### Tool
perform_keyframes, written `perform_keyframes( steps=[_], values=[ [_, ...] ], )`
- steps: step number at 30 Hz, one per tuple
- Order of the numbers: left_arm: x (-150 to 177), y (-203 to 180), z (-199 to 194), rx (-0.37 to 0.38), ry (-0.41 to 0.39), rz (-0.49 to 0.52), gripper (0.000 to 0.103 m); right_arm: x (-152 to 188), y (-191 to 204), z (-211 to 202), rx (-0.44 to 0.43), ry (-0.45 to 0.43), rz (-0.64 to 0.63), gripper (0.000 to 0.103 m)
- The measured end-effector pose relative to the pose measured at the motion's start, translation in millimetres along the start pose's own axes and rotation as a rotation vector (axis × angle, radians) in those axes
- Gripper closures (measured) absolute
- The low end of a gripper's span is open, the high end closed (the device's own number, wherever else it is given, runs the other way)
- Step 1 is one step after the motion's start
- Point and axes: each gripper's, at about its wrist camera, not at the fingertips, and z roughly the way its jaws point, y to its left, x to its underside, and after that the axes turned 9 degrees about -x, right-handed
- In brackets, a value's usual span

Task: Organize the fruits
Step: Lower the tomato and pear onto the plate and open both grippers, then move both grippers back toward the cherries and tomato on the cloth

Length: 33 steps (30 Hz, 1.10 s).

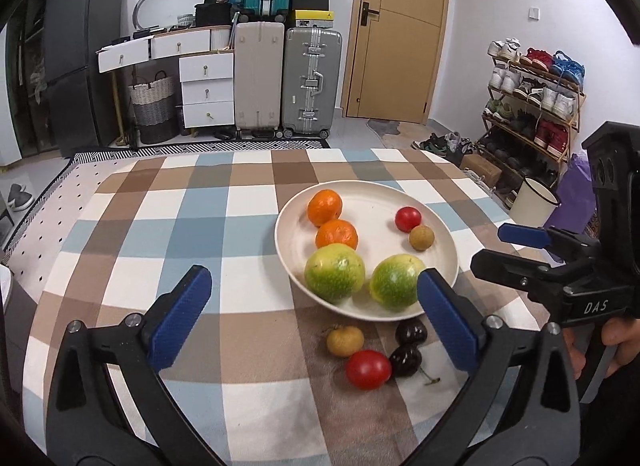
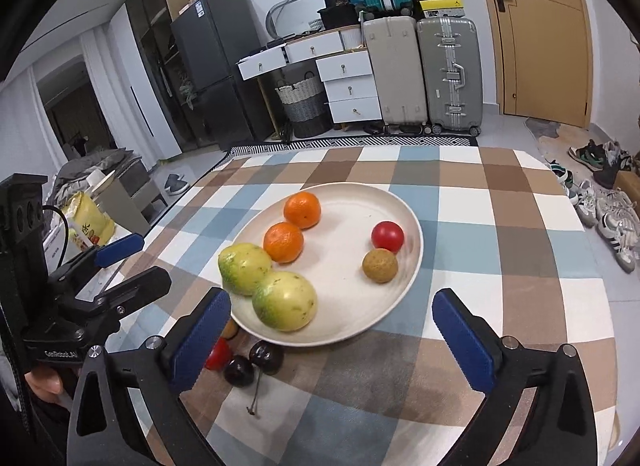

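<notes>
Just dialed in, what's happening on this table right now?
A person is sorting fruit onto the plate. Two oranges, two green fruits, a tomato and a longan already sit on it. Another tomato, longan and two cherries wait on the cloth. The left gripper and right gripper hover open, empty.

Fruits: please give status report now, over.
Left gripper and right gripper open, empty. Six fruits on plate; longan, tomato, two cherries on tablecloth beside it. Nothing in the way.
</notes>
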Motion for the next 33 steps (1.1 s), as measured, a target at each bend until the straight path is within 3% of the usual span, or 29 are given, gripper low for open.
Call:
perform_keyframes(
  steps=[8,15,18,24,27,33],
  values=[
    [24.9,5.0,-14.1,-0.015,0.021,-0.014,0.001,18.9,24.4,-0.3,-0.009,0.026,-0.087,0.000],
    [46.1,0.7,-14.8,-0.053,0.010,0.007,0.001,28.6,27.9,7.2,-0.018,0.047,-0.083,0.000],
    [52.6,-0.2,-10.9,-0.028,0.034,0.005,0.001,31.7,30.9,12.0,-0.013,0.068,-0.093,0.000],
    [53.0,-5.7,-3.8,-0.030,0.059,0.028,0.001,35.8,31.1,18.0,0.001,0.096,-0.101,0.000],
    [54.0,-7.3,0.0,-0.018,0.078,0.034,0.001,37.1,27.7,18.7,-0.041,0.107,-0.070,0.000],
    [54.7,-2.6,4.2,-0.022,0.084,0.019,0.001,42.6,28.3,26.6,-0.009,0.145,-0.084,0.000]
  ],
)
